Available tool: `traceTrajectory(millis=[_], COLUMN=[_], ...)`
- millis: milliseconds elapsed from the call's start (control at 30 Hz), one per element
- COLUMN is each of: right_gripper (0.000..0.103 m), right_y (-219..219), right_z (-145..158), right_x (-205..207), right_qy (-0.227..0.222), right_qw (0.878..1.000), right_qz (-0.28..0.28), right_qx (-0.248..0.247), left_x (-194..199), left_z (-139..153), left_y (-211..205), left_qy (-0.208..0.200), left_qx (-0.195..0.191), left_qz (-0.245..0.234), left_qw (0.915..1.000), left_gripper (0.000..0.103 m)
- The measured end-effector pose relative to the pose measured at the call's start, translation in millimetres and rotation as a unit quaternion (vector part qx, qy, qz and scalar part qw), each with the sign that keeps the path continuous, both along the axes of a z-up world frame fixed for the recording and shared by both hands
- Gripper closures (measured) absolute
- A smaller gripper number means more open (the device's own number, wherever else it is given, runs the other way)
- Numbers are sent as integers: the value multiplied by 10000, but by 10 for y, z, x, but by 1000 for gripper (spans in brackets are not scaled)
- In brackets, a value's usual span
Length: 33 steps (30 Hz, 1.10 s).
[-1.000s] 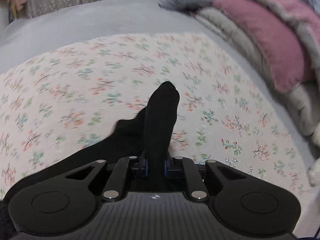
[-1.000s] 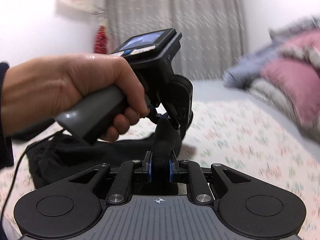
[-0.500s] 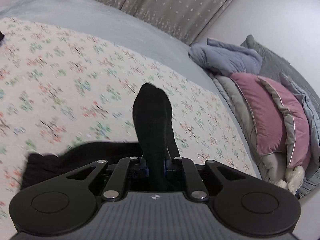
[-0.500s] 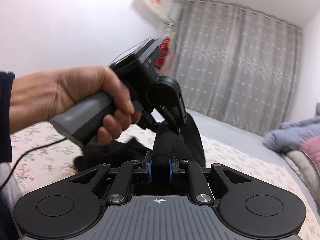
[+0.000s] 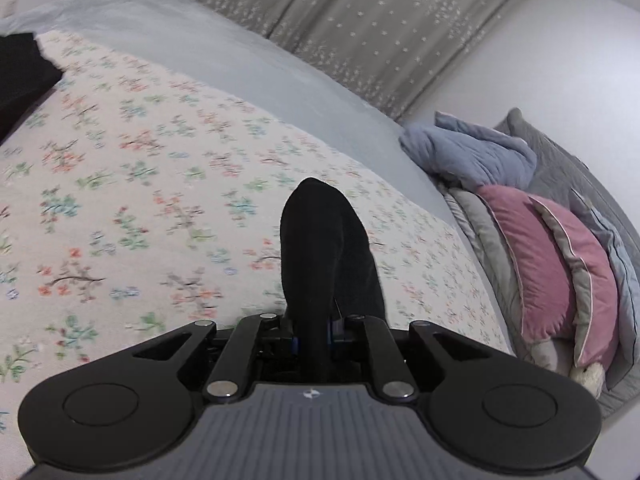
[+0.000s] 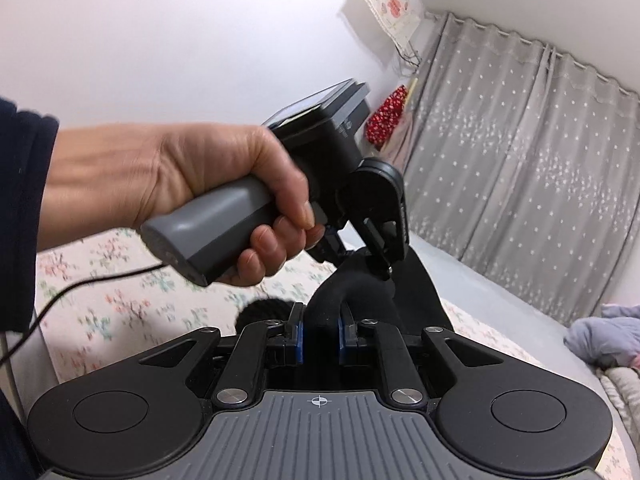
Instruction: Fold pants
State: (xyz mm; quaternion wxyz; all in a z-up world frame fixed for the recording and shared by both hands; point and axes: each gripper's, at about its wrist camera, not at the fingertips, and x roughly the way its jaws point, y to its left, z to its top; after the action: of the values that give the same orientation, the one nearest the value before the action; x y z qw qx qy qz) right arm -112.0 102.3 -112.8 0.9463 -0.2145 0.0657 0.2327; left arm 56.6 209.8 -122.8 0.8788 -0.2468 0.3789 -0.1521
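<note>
Both tools pinch black pants (image 5: pixel 324 252): left tool (image 5: pixel 312 330) and right tool (image 6: pixel 320 334) hold folds raised above the flowered bed (image 5: pixel 120 208). No readable writing.

Bed, floral cover (image 5: pixel 168 184) ahead of the gripper; grey sheet (image 5: pixel 224 52) beyond; starred grey curtains (image 6: pixel 520 168) behind; pink pillows (image 5: pixel 560 272) stacked right; white walls (image 6: pixel 180 40).

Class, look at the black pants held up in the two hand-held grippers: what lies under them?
Under the black pants lies the floral bedspread, with grey sheet beyond. The cloth hides the patch directly beneath, and both hand-held grippers' fingertips.
</note>
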Motion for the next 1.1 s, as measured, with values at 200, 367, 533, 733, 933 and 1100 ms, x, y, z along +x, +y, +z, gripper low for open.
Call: traceTrajectory(millis=[200,367,533,733,933,1100], right_gripper=[88,88,87,38,36,36], right_y=[302,526,610,534,-187,-1049], right_z=[-139,-388,-598,-504,163,478], right_x=[142,221,245,131,-13,293], right_qy=[380,760,797,1109,1837,2194], right_qw=[9991,9964,9950,9891,9705,9536], right_qz=[106,124,114,739,1535,1192], right_qx=[-144,-352,-595,-626,283,1680], left_x=[103,93,18,-155,-508,-794], left_z=[-406,-536,-481,-312,45,401], left_y=[213,222,242,538,764,222], left_qy=[323,467,358,224,-122,-868], left_qx=[-58,99,320,50,-29,178], left_qz=[62,58,34,458,1081,481], left_qw=[9994,9988,9988,9987,9941,9949], left_gripper=[87,80,65,40,39,39])
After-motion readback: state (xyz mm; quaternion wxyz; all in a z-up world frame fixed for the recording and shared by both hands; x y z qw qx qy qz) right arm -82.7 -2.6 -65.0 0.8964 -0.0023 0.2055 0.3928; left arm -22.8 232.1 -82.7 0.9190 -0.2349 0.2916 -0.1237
